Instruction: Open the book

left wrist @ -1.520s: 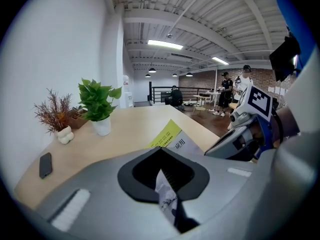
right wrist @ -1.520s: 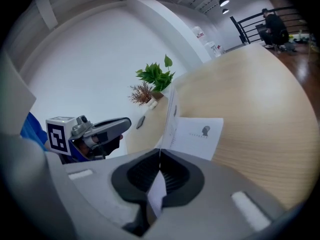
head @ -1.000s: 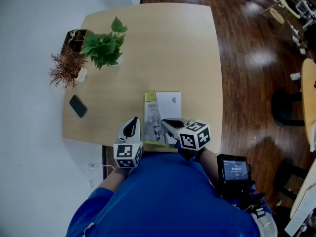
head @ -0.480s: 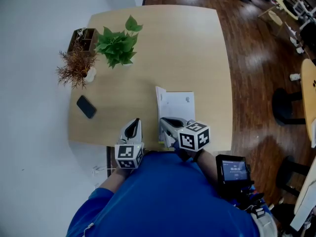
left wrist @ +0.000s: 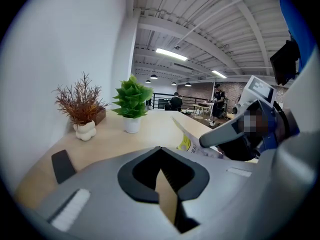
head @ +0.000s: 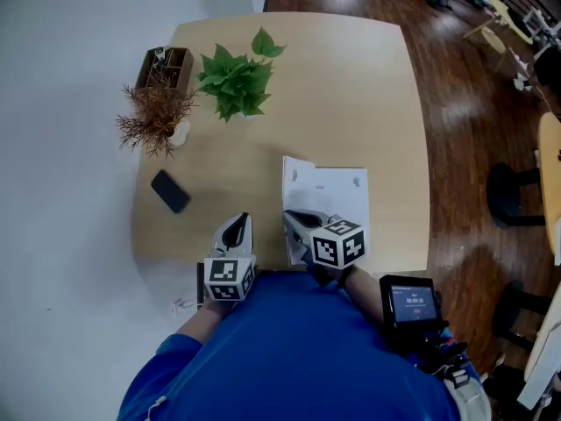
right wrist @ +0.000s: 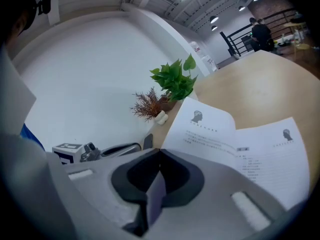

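Observation:
The book (head: 337,196) lies open near the table's front edge, white printed pages up (right wrist: 260,144). Its cover (left wrist: 192,141) stands raised at the left side, yellow label showing. My right gripper (head: 291,217) is at the book's near left corner, shut on that cover; a thin edge runs between its jaws (right wrist: 157,176). My left gripper (head: 235,224) hovers just left of the book at the table's front edge, shut with nothing held (left wrist: 160,164).
On the wooden table (head: 351,86) a black phone (head: 169,191) lies left of the book. A green potted plant (head: 235,82), a dried plant in a white vase (head: 158,117) and a small wooden box (head: 165,60) stand at the far left. A wall runs along the left.
The cover has swung further up and left in my right gripper, so white inside pages now show in place of the printed front. My left gripper has stayed where it was.

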Demonstrator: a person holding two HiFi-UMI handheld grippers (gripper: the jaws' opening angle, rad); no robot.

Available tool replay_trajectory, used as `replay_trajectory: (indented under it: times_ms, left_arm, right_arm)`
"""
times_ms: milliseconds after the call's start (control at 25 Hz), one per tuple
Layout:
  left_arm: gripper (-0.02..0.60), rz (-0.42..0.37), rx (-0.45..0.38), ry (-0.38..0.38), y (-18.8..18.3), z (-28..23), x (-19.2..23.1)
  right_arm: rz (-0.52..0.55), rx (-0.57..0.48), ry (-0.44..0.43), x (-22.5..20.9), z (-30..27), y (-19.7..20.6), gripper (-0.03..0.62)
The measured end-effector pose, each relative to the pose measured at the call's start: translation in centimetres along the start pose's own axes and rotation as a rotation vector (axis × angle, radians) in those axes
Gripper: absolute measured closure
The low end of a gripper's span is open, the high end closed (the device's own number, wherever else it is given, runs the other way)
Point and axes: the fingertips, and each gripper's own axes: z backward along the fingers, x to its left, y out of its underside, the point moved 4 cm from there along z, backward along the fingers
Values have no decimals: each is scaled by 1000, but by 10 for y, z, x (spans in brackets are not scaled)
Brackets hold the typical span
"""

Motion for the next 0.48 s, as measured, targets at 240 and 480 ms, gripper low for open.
replay_trajectory:
  times_ms: [240,480]
  left_arm:
    - [575,2,15,8,7,6,28]
    - [575,6,41,8,19,15,53]
  right_arm:
    - [34,45,46,9,-36,12,591]
    - [61,109,93,10,-69,32,591]
